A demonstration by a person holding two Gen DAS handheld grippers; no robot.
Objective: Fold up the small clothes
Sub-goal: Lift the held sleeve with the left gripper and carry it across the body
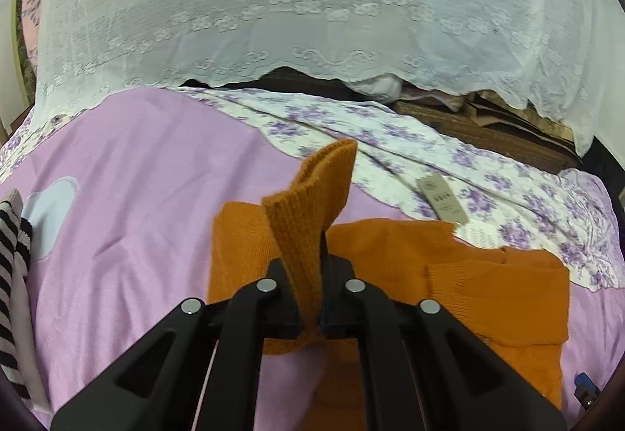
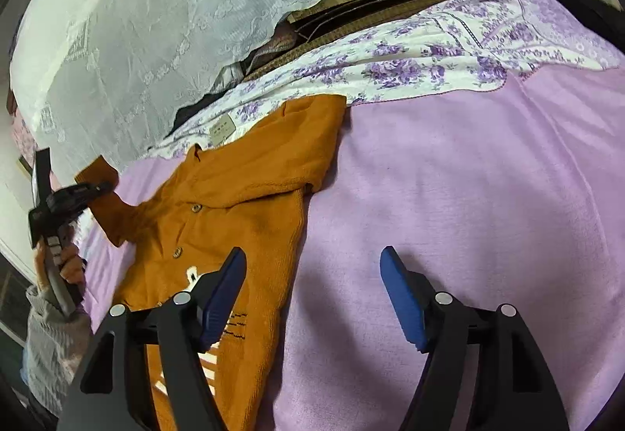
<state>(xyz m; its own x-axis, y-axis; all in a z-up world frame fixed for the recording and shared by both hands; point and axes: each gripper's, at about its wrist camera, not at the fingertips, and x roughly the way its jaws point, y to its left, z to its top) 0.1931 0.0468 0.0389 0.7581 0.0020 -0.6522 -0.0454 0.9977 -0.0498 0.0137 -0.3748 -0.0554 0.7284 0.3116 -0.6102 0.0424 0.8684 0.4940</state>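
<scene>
A small orange knit sweater point(image 1: 468, 267) lies on the lilac blanket point(image 1: 129, 196). My left gripper point(image 1: 312, 270) is shut on its left sleeve cuff point(image 1: 312, 196), which stands up between the fingers. In the right wrist view the sweater point(image 2: 242, 188) lies front up with buttons, its right sleeve folded across the chest. The left gripper point(image 2: 84, 192) shows at the far left, holding the sleeve. My right gripper point(image 2: 312, 298) is open and empty, above the blanket point(image 2: 449, 196) just right of the sweater's hem. A paper tag point(image 1: 443, 198) lies by the collar.
A striped black-and-white garment point(image 1: 13, 267) lies at the left edge. A floral purple-and-white sheet point(image 1: 390, 142) covers the far side of the bed. A white lace cover point(image 1: 273, 9) hangs behind, over dark wooden furniture point(image 1: 488, 134).
</scene>
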